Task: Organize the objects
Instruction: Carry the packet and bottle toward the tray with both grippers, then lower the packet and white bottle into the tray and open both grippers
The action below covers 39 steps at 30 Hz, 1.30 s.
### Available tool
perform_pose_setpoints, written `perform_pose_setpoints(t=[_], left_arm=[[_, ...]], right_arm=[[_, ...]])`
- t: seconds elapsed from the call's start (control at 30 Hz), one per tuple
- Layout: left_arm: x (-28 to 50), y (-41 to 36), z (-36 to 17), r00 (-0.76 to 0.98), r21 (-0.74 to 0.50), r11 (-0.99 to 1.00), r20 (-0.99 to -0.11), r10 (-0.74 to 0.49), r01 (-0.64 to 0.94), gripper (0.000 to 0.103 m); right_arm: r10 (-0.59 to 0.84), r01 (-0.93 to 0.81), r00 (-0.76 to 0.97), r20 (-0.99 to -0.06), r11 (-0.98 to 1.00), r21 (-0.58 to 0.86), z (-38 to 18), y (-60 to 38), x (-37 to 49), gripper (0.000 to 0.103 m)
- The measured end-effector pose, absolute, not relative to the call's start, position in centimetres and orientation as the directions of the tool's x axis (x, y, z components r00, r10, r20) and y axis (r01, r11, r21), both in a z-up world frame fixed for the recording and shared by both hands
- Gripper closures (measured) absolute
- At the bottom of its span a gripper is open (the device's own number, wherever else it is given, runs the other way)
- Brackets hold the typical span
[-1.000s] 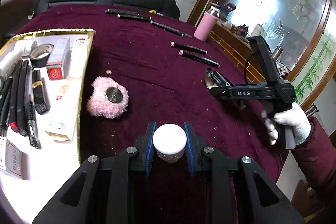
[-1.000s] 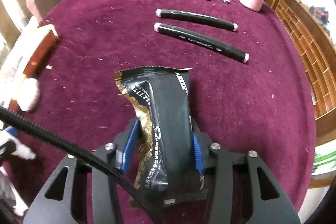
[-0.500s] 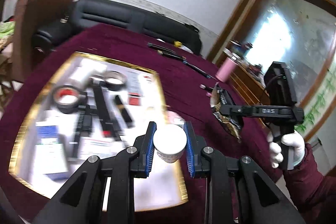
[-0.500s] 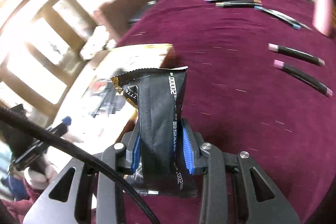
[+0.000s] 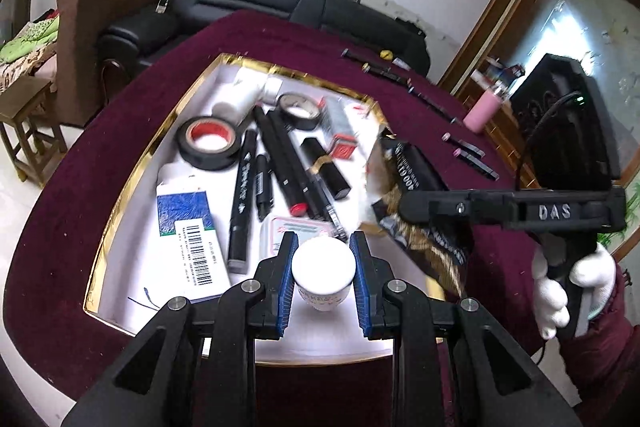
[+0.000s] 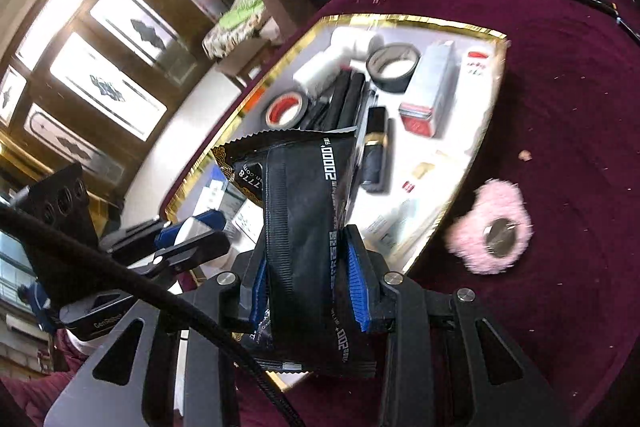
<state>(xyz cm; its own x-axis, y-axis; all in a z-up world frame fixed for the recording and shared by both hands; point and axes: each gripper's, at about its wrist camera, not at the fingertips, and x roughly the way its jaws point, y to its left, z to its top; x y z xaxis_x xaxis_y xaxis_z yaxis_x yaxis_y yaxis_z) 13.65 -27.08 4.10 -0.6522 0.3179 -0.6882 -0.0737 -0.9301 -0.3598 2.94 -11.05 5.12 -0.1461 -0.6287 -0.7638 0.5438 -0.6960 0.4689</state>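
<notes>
My left gripper (image 5: 323, 259) is shut on a small white jar (image 5: 323, 269) and holds it over the near end of the gold-rimmed white tray (image 5: 132, 179). My right gripper (image 6: 304, 251) is shut on a black and gold packet (image 6: 300, 187), which stands up between the blue pads above the tray's (image 6: 400, 21) near right edge. In the left wrist view the right gripper (image 5: 420, 205) comes in from the right with the packet (image 5: 416, 171), held by a white-gloved hand (image 5: 560, 291). The right wrist view shows the left gripper (image 6: 192, 227) at the lower left.
The tray holds tape rolls (image 5: 210, 143), black markers (image 5: 242, 195), boxes and tubes. A pink fluffy puff (image 6: 494, 229) lies on the maroon cloth right of the tray. More markers (image 5: 472, 155) and a pink bottle (image 5: 482, 111) sit at the far right. A sofa stands behind.
Both grippers have swung left from above the bare cloth to above the tray, carrying the jar and the packet. The right jaws have squeezed the packet narrower.
</notes>
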Motion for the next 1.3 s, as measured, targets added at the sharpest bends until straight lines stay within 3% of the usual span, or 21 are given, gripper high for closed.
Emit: perform_pose_setpoints(t=[0.1, 0.4, 0.57, 0.8, 1.17, 1.3], left_arm=[[13.3, -26.9, 3.3, -0.633, -0.327, -0.943, -0.717, 0.293, -0.066, 0.081], [13.8, -27.9, 3.9, -0.667, -0.322, -0.946, -0.696, 0.267, -0.042, 0.080], [14.4, -29.0, 4.9, -0.704, -0.331, -0.944, -0.668, 0.240, -0.008, 0.060], [14.7, -29.7, 5.7, -0.736, -0.351, -0.937, -0.633, 0.241, -0.005, 0.055], [15.1, -30.1, 6.8, -0.771, -0.356, -0.934, -0.599, 0.214, 0.017, 0.054], [15.3, -29.8, 7.5, -0.788, -0.324, -0.946, -0.588, 0.183, 0.023, 0.042]], right_arm=[[-0.606, 0.547, -0.133, -0.784, -0.704, 0.452, 4.2, -12.3, 2.9, 0.071], [-0.590, 0.538, -0.128, -0.797, -0.717, 0.444, 3.8, -11.9, 2.8, 0.071], [-0.567, 0.526, -0.175, -0.805, -0.745, 0.411, 4.3, -11.8, 2.8, 0.071], [-0.594, 0.502, -0.186, -0.782, -0.742, 0.445, 5.3, -10.5, 2.8, 0.065], [-0.608, 0.551, -0.056, -0.792, -0.680, 0.484, 4.0, -12.8, 5.8, 0.064], [-0.610, 0.556, -0.053, -0.790, -0.676, 0.485, 3.8, -13.0, 6.1, 0.064]])
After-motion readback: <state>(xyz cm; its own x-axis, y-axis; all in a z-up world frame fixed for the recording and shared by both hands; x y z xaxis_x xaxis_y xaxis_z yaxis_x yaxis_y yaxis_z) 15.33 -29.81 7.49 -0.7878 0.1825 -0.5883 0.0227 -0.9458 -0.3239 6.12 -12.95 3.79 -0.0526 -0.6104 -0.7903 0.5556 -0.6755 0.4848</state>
